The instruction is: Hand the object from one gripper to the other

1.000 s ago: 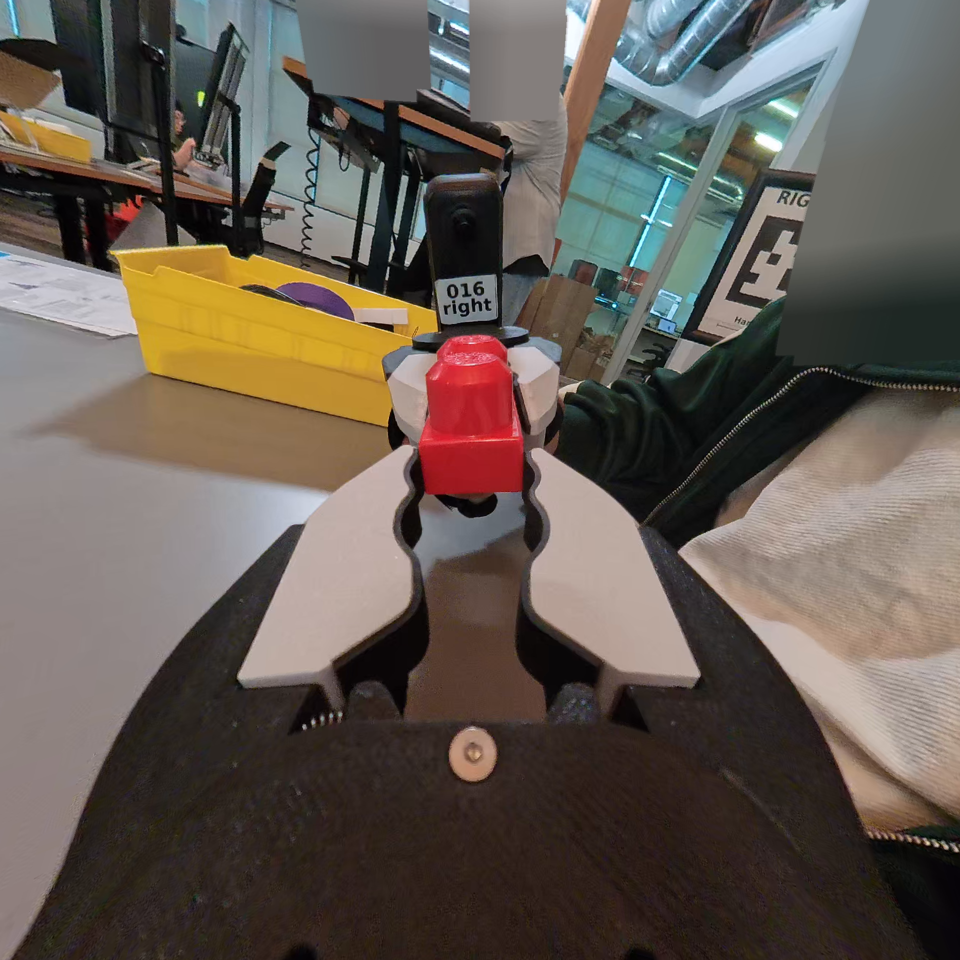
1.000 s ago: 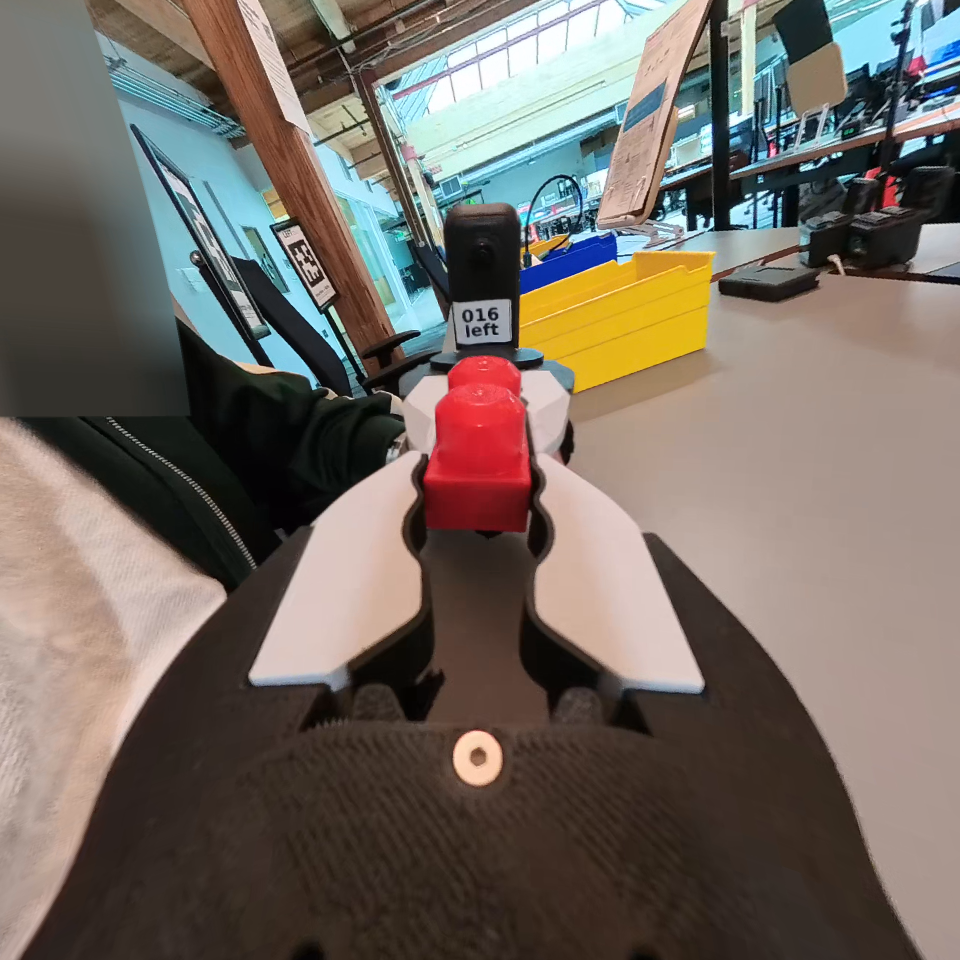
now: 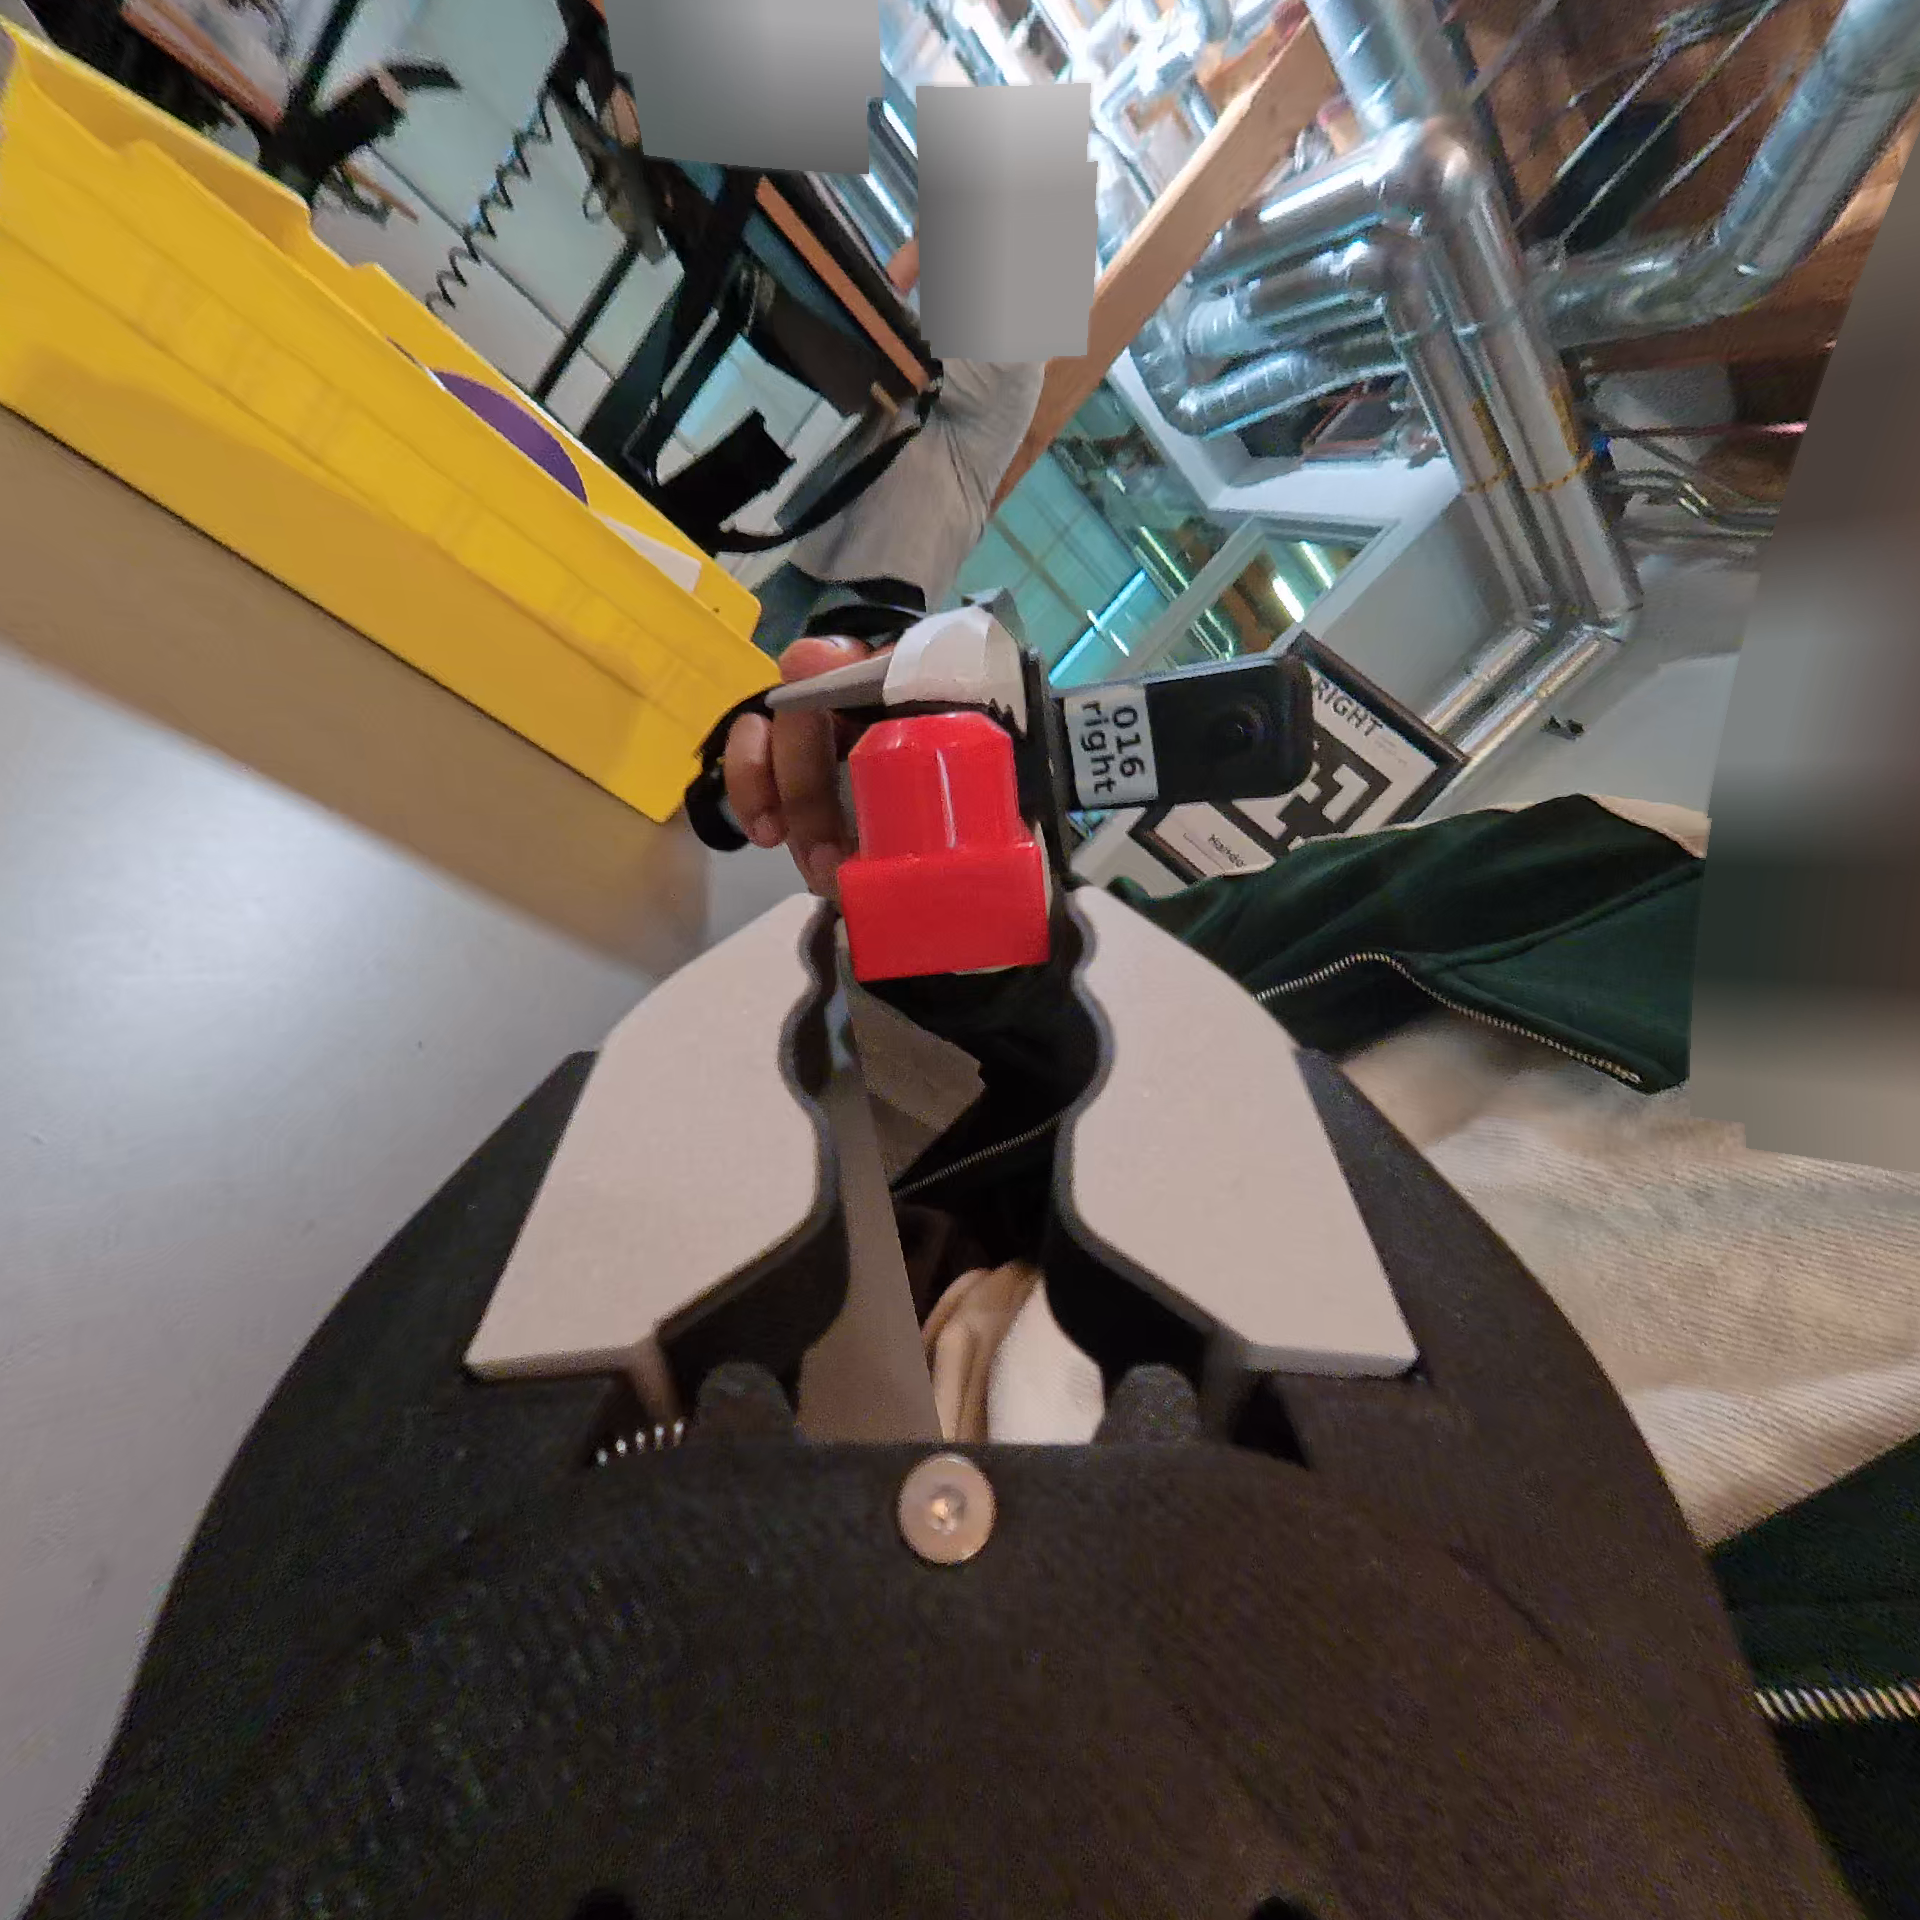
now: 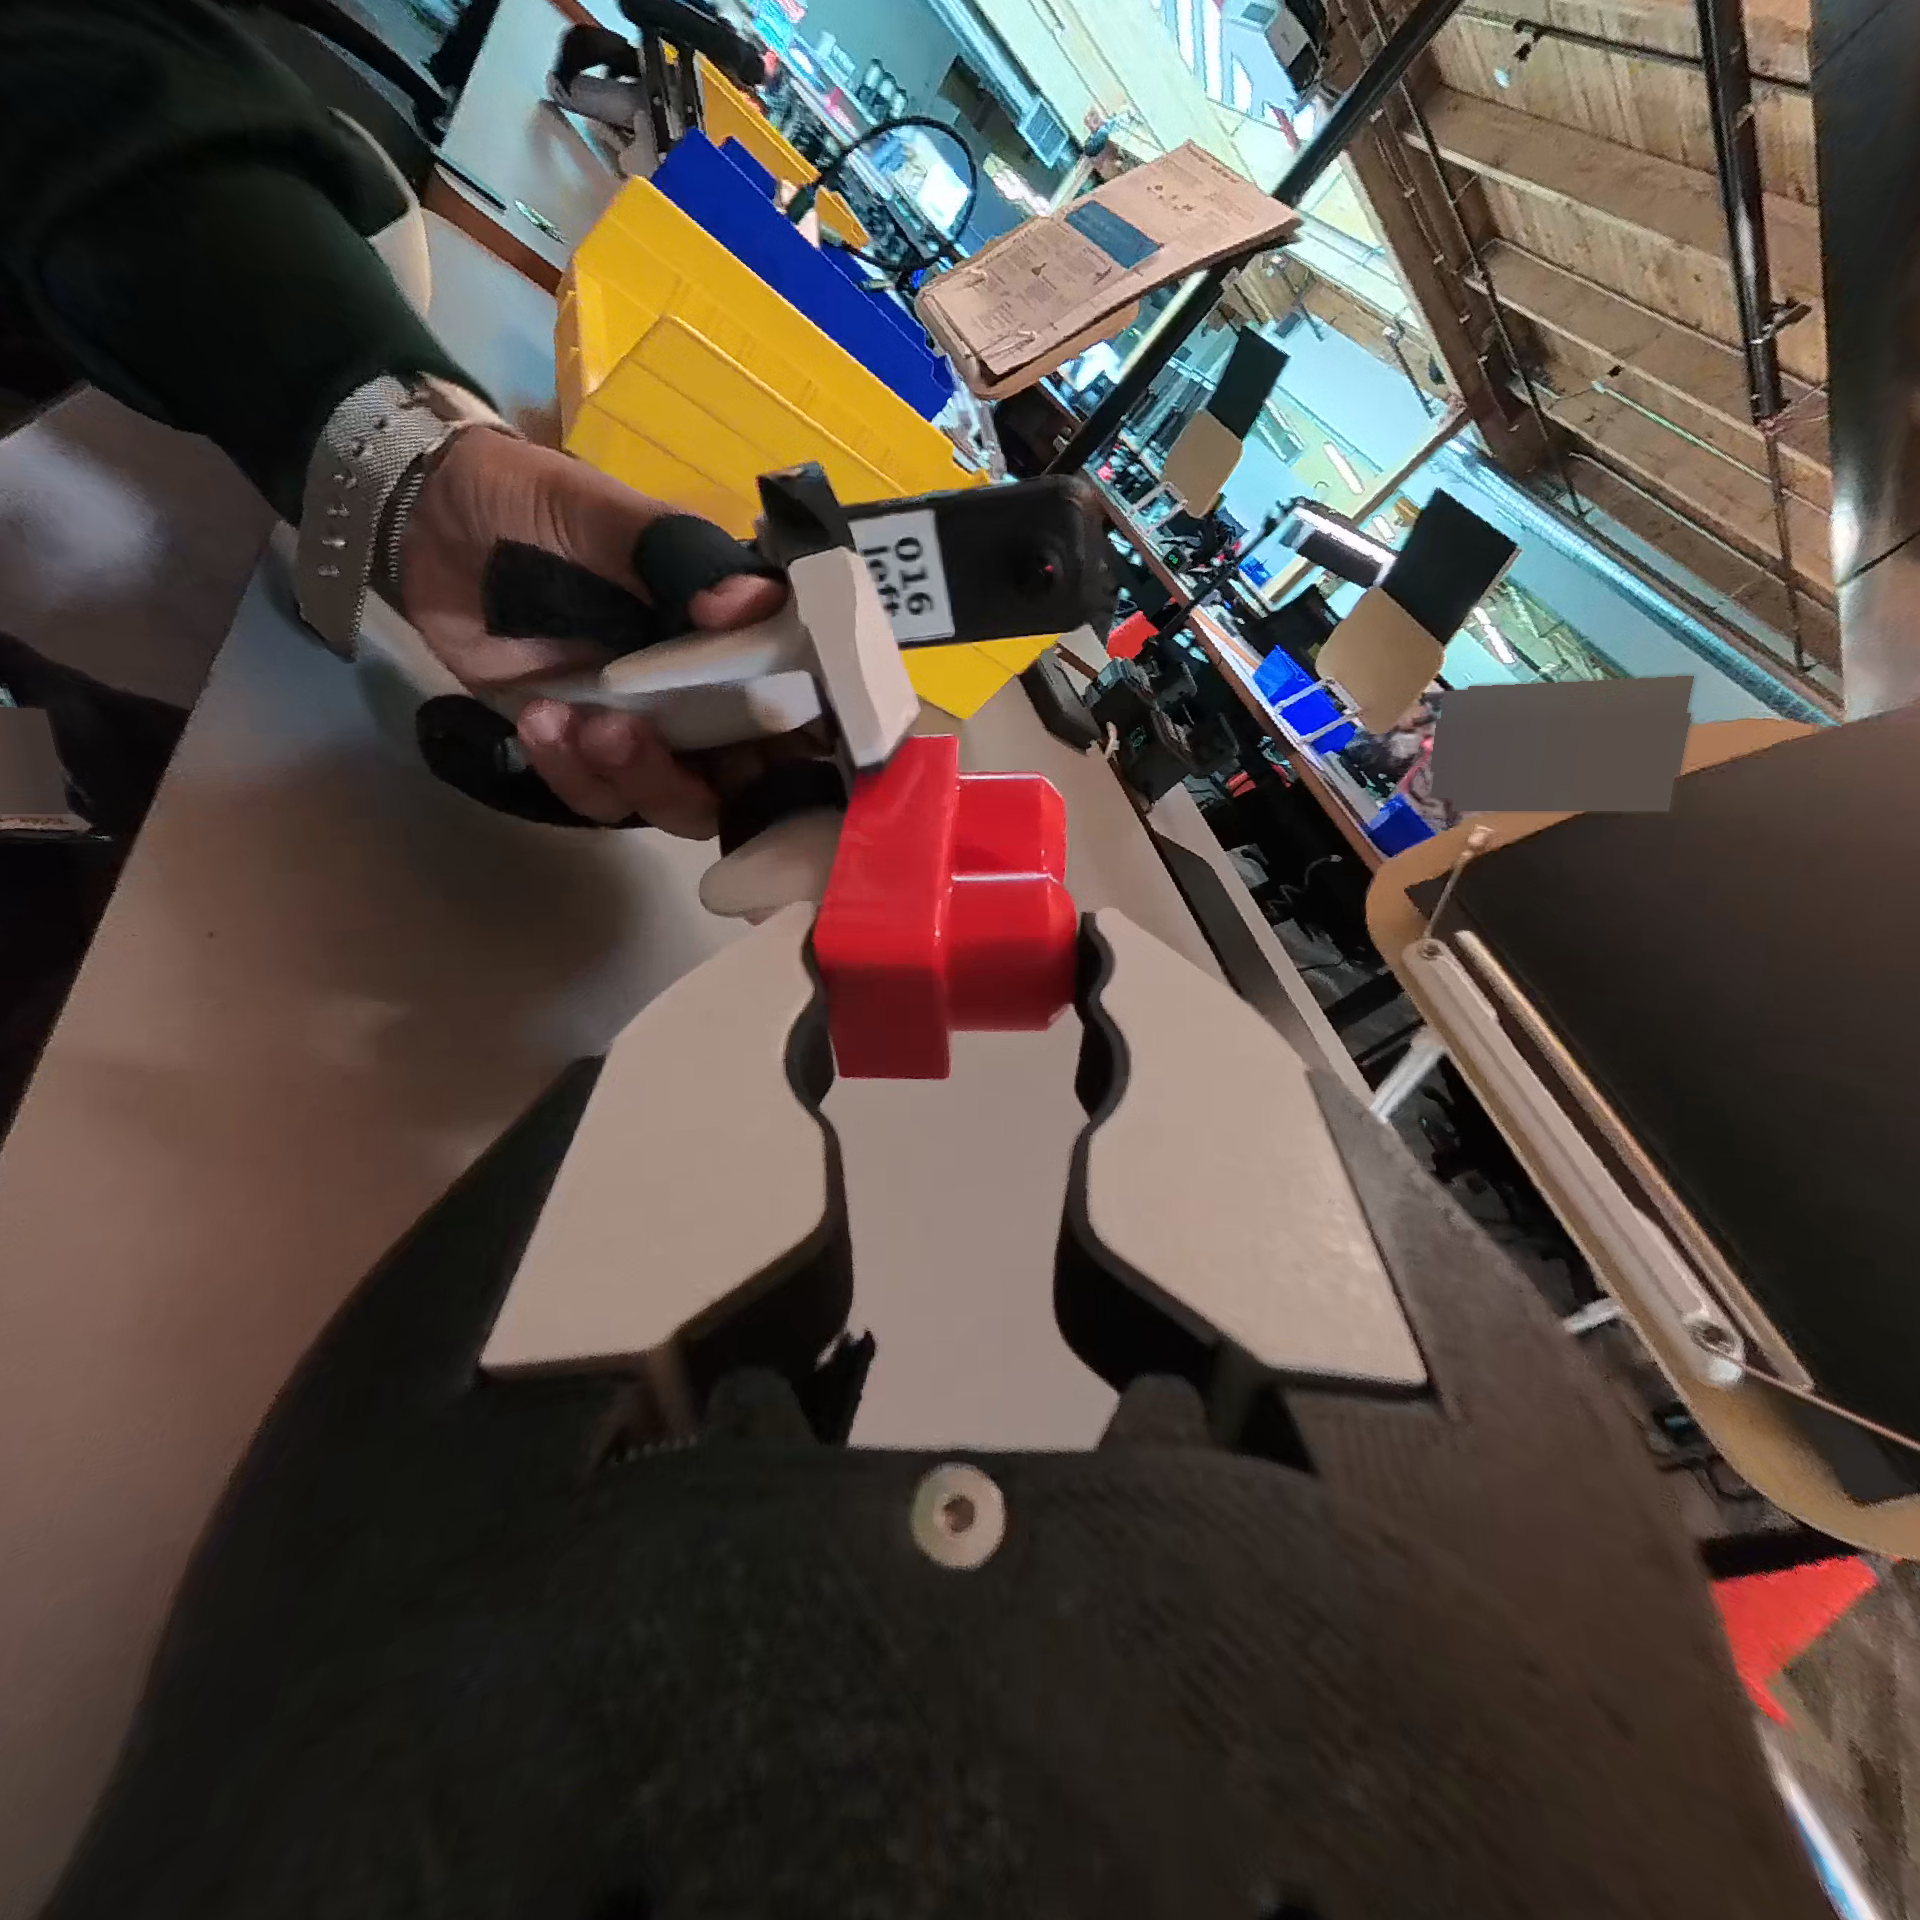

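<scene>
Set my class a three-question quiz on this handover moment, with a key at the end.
1. True or false: the red block lies flat on the table.
2. Multiple choice: the bin on the table in the left wrist view is A green, B yellow, C white.
3. Short answer: does the block sit between the tongs of the left gripper, the right gripper, or both?

Key: 1 false, it is up in the air; 2 B; 3 both.

White printed labels (image 3: 1114, 750) sit on both black cameras (image 3: 1236, 727).
</scene>
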